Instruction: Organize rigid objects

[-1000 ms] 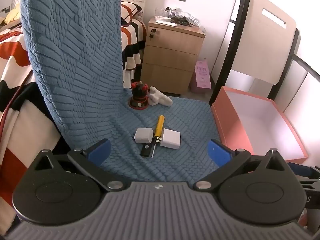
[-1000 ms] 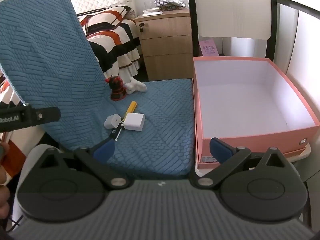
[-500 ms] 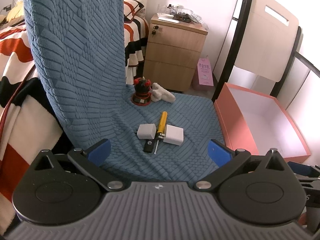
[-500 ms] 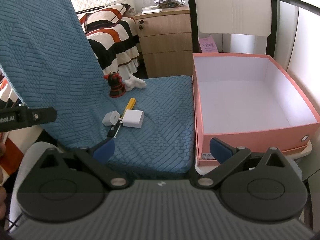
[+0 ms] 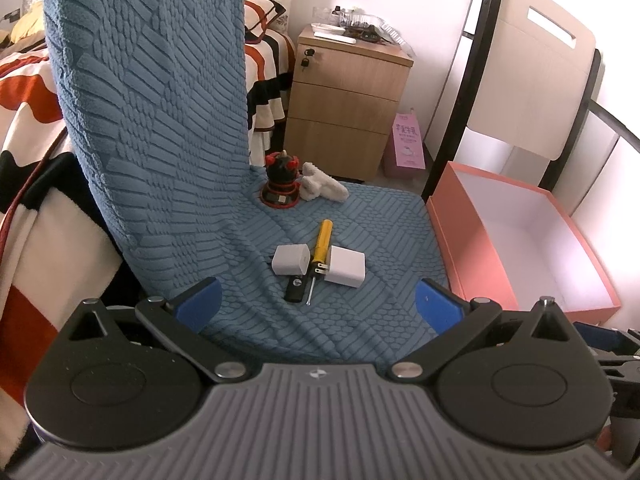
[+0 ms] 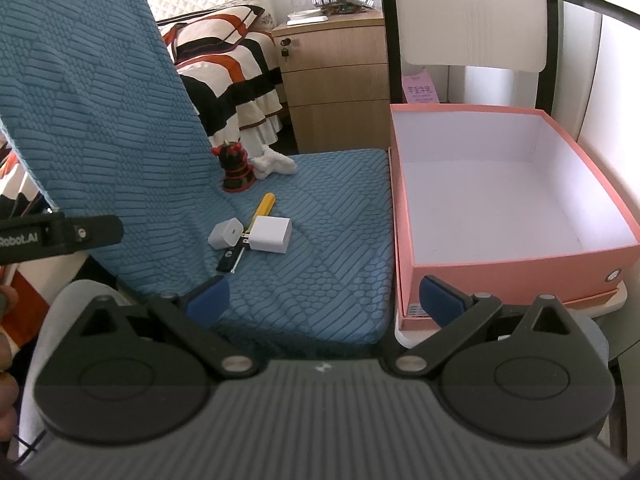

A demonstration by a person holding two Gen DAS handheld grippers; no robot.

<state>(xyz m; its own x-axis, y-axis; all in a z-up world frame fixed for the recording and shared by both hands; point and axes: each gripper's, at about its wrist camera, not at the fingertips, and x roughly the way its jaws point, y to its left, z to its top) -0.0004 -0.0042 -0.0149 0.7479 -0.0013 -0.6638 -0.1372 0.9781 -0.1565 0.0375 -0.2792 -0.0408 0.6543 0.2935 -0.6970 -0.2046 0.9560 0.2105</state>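
On the blue-covered chair seat (image 5: pixel 360 312) lie a grey-white charger (image 5: pixel 291 259), a white plug adapter (image 5: pixel 346 266), a yellow-handled screwdriver (image 5: pixel 320 246) and a small black stick (image 5: pixel 295 288), bunched together. Further back stand a red-and-black figurine (image 5: pixel 281 184) and a white plush toy (image 5: pixel 322 187). The same group shows in the right wrist view: charger (image 6: pixel 225 234), adapter (image 6: pixel 271 234), screwdriver (image 6: pixel 262 207), figurine (image 6: pixel 235 168). An open pink box (image 6: pixel 516 268) sits right of the seat. My left gripper (image 5: pixel 318 306) and right gripper (image 6: pixel 326 300) are both open, empty, short of the objects.
A wooden drawer cabinet (image 5: pixel 346 104) stands behind the seat, beside a striped bed (image 6: pixel 228 68). A folding chair back (image 5: pixel 532 64) rises behind the pink box (image 5: pixel 520 248). The left gripper's body (image 6: pixel 60 232) and a hand edge (image 6: pixel 6 360) show at far left.
Both grippers have drawn back and risen slightly; the objects sit a little lower and further in view. Nothing on the seat has moved, and both grippers stay open.
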